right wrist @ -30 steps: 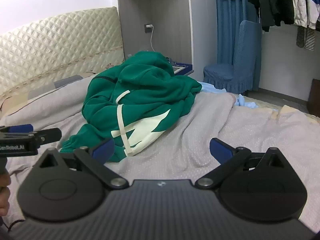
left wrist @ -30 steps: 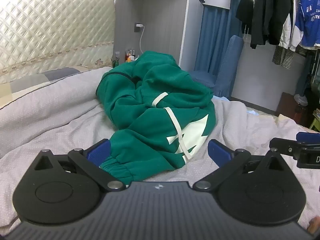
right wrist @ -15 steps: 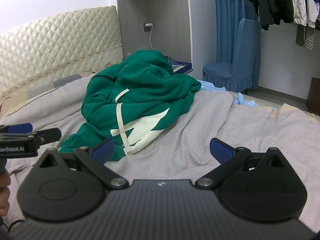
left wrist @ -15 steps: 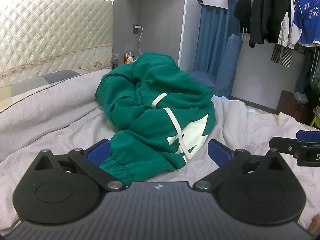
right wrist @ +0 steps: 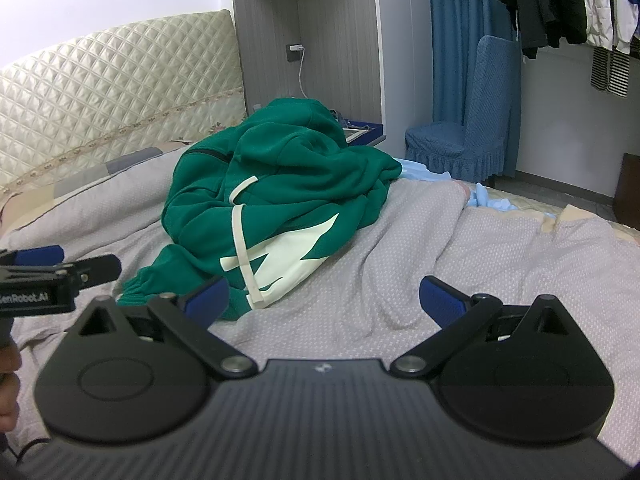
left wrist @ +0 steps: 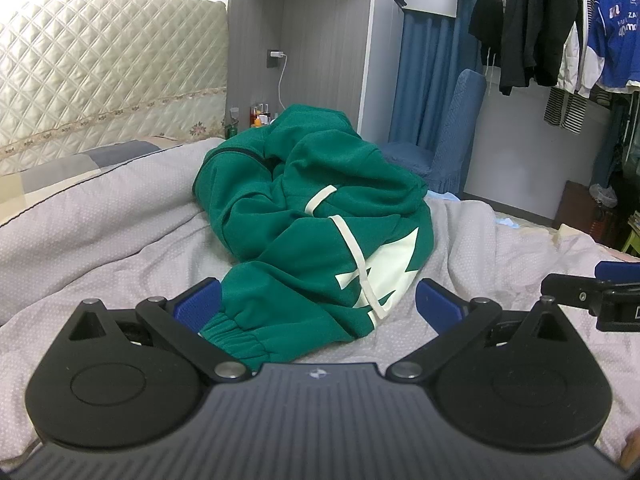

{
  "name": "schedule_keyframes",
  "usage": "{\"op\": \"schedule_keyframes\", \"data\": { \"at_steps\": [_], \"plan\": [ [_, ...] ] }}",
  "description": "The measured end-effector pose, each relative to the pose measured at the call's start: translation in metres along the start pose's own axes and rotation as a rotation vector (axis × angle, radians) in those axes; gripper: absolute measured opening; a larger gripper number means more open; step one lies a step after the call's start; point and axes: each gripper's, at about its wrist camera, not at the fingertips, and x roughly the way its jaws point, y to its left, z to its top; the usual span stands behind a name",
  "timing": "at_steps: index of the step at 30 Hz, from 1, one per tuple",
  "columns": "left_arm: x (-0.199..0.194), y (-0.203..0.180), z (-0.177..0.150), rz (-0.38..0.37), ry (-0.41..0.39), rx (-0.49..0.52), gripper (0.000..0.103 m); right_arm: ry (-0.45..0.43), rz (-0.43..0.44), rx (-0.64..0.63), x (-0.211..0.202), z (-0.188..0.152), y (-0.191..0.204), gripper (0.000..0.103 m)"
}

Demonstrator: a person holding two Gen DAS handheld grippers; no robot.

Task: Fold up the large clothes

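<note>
Left wrist view. Item: green hooded sweatshirt [left wrist: 316, 228], heaped in a loose mound on the grey quilt [left wrist: 100, 220], middle of the bed, cream drawcord and cream print panel facing near. Judged thick fleece: soft, limp, moderately heavy for cloth, not slippery, not fragile; it will sag and drag when lifted. Best holds, by my judgement: the ribbed cuff [left wrist: 236, 336] at the near left edge, or the hem by the print. Left gripper [left wrist: 318, 304]: jaws spread wide, holding nothing; the cuff lies low between the blue pads, close beside the left pad, contact not certain. Right gripper's tip [left wrist: 592, 294] enters at far right, above bare quilt.

Right wrist view. Same green hooded sweatshirt [right wrist: 280, 208], left of centre, its near edge reaching the left blue pad. Right gripper [right wrist: 324, 296]: jaws fully apart, empty; mostly bare grey quilt [right wrist: 460, 248] lies between the pads. Left gripper [right wrist: 60, 276] at left edge, seen side-on, hovering near the sleeve end. Background: quilted headboard [right wrist: 120, 92], blue chair [right wrist: 472, 132], hanging clothes. Folding not yet begun; garment needs spreading flat first.
</note>
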Motion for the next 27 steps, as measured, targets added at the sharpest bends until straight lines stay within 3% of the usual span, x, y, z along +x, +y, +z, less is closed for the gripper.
{"op": "schedule_keyframes", "data": {
  "at_steps": [27],
  "plan": [
    [0.0017,-0.0065,-0.0037,0.0,0.0,0.031,0.103,0.0,-0.001,0.0,0.0014,0.0003,-0.0005,0.103]
  ]
}}
